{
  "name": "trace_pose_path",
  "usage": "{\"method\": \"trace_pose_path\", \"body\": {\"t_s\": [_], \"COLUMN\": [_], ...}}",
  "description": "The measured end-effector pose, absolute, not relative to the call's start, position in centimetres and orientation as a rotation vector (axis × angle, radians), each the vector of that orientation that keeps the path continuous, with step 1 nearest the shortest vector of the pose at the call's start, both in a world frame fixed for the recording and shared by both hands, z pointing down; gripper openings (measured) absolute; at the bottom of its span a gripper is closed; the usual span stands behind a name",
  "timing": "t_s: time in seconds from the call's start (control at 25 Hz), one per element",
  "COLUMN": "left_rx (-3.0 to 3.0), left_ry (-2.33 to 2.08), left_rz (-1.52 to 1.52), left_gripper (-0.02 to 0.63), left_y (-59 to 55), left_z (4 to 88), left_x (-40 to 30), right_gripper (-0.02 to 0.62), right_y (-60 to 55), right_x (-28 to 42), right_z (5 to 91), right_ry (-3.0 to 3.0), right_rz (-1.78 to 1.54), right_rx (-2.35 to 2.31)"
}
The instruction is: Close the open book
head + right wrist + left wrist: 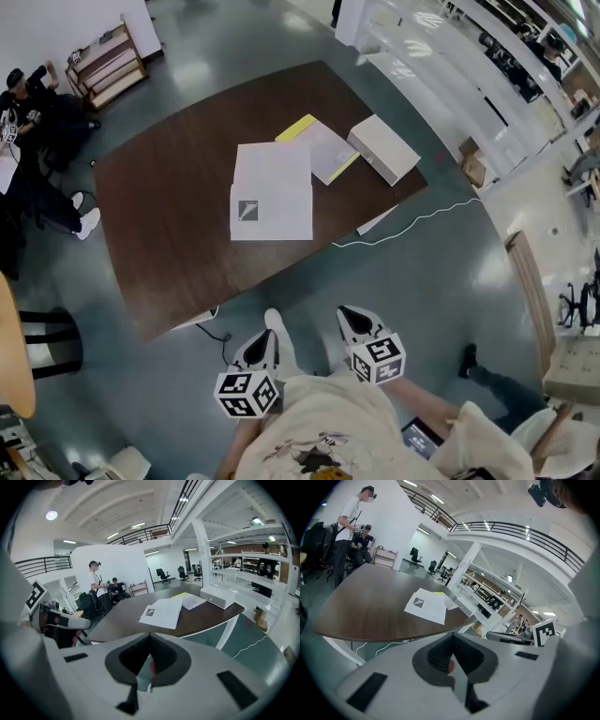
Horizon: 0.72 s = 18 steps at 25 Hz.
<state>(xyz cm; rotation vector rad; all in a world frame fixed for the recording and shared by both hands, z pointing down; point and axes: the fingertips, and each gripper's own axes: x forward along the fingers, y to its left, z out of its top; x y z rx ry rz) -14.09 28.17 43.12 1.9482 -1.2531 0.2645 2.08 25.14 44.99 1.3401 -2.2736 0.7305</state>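
Head view is showing the open book lying flat on a dark brown table, well ahead of both grippers and nearer the line of the left gripper than that of the right gripper. Both grippers are hovering over the floor short of the table's near edge, side by side and pointing toward the table.

The book is showing two white pages, one nearer the grippers and one beyond it, so its long axis is running away from the grippers while the fold between the pages is lying crosswise to them. A small dark square is sitting at the left corner of the near page.

Left gripper view is showing the left gripper with its jaws pressing together and nothing between them; the book is lying ahead and slightly left of them. Right gripper view is showing the right gripper likewise closed and empty, with the book ahead.

Beyond the book and to its right, a yellow-edged booklet is touching its far corner, and a white box is lying just beside the booklet.
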Motion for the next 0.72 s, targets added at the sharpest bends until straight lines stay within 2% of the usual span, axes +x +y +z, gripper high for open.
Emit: {"method": "trace_pose_path", "body": {"t_s": [0.32, 0.72], "left_rx": [1.975, 1.966], "left_ry": [-1.226, -1.216], "left_rz": [0.256, 0.3], "left_gripper": [0.006, 0.006], "left_y": [19.1, 13.5], "left_z": [43.5, 44.2], "left_x": [-18.3, -18.0], "right_gripper": [0.005, 0.008], "right_y": [16.5, 10.6], "right_x": [-1.2, -0.7], "right_z": [45.7, 46.7], "right_ry": [-2.235, -2.263], "right_rz": [0.738, 0.823], "right_rx": [1.364, 1.265]}}
